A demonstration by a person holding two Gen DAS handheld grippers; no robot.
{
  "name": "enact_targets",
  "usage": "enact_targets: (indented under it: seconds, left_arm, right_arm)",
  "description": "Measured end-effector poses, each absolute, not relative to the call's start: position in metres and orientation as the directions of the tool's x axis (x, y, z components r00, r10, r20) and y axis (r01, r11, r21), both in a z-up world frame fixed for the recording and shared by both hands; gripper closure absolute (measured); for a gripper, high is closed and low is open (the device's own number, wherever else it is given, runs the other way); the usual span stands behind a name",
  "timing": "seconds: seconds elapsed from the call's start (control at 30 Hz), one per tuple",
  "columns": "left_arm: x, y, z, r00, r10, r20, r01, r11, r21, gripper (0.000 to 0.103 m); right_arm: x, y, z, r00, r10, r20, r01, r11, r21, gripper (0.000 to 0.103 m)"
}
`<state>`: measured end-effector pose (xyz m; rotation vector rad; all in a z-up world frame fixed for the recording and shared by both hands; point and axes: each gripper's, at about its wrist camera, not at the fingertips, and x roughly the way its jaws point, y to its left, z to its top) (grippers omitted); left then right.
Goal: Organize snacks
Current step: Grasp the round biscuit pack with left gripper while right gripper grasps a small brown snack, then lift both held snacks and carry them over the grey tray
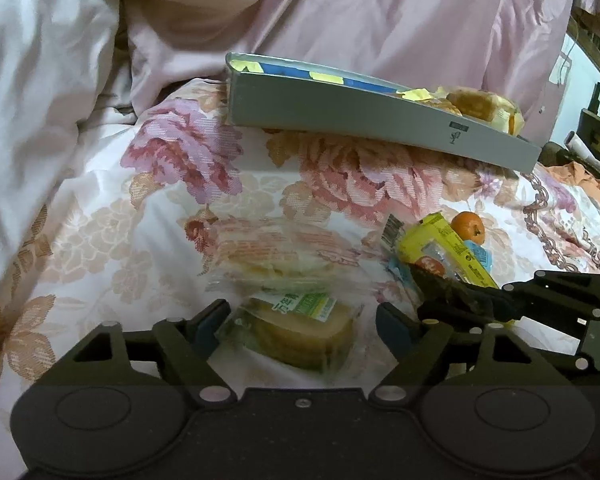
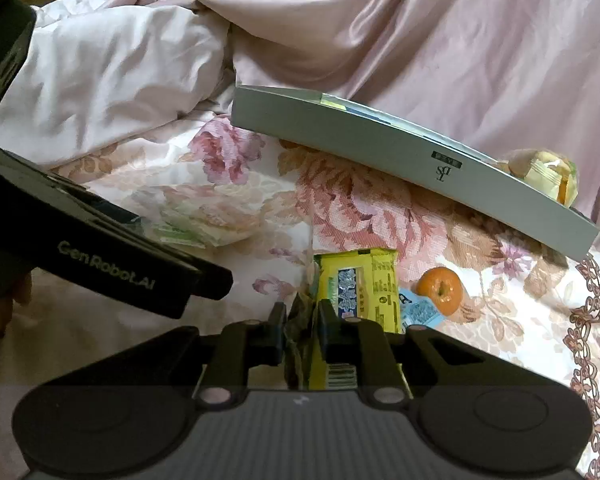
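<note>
Yellow snack packet (image 2: pixel 356 292) sits clamped in your right tongs (image 2: pixel 302 328), nearest you on the floral bedspread (image 2: pixel 360 208). Your left tongs (image 1: pixel 300 320) gape around a wrapped pastry (image 1: pixel 300 332), pads clear of it. An orange (image 2: pixel 440 290) lies just right; farther off, the grey box (image 2: pixel 380 148) holds another pastry.

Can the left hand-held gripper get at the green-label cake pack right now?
Probably yes: the left hand-held gripper is open, and the cake pack already lies between its fingers with nothing covering it.
</note>
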<state>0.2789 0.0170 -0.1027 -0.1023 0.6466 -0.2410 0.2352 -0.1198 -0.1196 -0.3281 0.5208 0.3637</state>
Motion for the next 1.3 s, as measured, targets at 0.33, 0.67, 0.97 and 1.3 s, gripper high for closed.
enact_targets:
  seconds: [0.33,0.67,0.97,1.3]
  left_arm:
    - [0.275,0.016,-0.102,0.782,-0.209,-0.587,0.158,0.978,-0.137,0.04]
    - [0.264,0.017,-0.096,0.782,-0.194,-0.593,0.116,0.979,-0.168,0.047]
    - [0.245,0.012,-0.091,0.778,-0.205,-0.594,0.122,0.977,-0.178,0.047]
    - [0.225,-0.004,-0.076,0.775,-0.236,-0.586,0.149,0.97,-0.192,0.047]
  right_arm:
    - [0.227,-0.112,-0.123,0.828,0.21,-0.52,-0.397,0.875,-0.278,0.088]
    - [0.209,-0.098,-0.122,0.875,0.176,-0.452,-0.385,0.819,-0.426,0.089]
    - [0.199,-0.097,-0.116,0.902,0.166,-0.399,-0.364,0.789,-0.495,0.089]
    - [0.183,-0.109,-0.095,0.926,0.147,-0.347,-0.311,0.817,-0.485,0.089]
